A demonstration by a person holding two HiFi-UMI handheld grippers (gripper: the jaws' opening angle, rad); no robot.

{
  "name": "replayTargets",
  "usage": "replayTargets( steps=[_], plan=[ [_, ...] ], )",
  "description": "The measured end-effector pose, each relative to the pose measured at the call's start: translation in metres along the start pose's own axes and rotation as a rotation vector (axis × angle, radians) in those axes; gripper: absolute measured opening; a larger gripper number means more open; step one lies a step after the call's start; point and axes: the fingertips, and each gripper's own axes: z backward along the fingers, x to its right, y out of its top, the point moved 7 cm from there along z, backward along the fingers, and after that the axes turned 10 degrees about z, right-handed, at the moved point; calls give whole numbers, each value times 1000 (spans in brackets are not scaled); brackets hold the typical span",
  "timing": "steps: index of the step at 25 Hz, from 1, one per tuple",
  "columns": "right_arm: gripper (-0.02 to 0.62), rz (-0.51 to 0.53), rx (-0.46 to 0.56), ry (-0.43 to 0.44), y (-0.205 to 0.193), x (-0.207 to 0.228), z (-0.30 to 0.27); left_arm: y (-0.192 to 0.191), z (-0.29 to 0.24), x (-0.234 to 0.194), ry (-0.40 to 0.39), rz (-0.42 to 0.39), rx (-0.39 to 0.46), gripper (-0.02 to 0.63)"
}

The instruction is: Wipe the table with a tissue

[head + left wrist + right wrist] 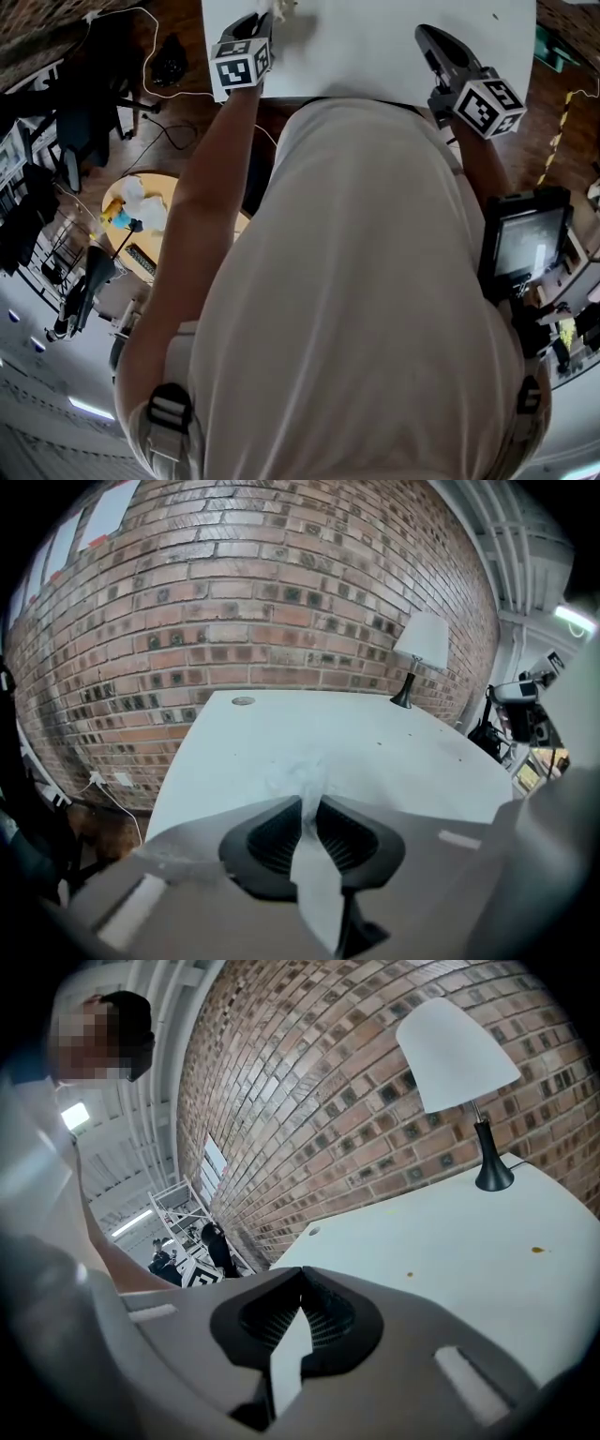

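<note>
A white table [375, 52] lies at the top of the head view, in front of the person in a white shirt. My left gripper [265, 17] is over its left part, shut on a crumpled white tissue [282, 7]. In the left gripper view the tissue [302, 778] sticks out ahead of the closed gripper [309, 801] and hangs just above the table [394, 747]. My right gripper [424, 34] is held over the table's right part. In its own view the right gripper [302, 1275] is shut, with nothing between the jaws.
A white-shaded lamp [419, 651] on a black base stands at the table's far right, by the brick wall [244, 592]. A small round disc [243, 701] lies at the far left. Small spots [536, 1250] mark the tabletop. Cables, a stool and clutter [131, 220] are on the floor to the left.
</note>
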Motion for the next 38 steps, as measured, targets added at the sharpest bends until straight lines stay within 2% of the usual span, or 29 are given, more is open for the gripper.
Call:
replayTargets(
  steps=[7,10,17,23,32,34,38],
  plan=[
    [8,-19,15,-46,-10,8,11,4,-19,-2,50,-90,-46,60],
    [8,-45,28,-74,-11,13,20,4,-29,4,54,-161,-69,60],
    [8,-75,64,-112,-4,21,42,4,-34,21,123,-277,-96,55],
    [8,-82,70,-127,-6,20,48,0,-40,37,117,-344,-115,52],
    [8,-81,81,-131,-6,19,48,-12,-44,69,32,-543,-127,49],
    [8,-78,83,-127,-6,15,45,-17,-43,75,-16,-534,-130,49],
    [8,-84,86,-130,-7,12,44,-24,-36,74,-154,-414,-121,51]
  ],
)
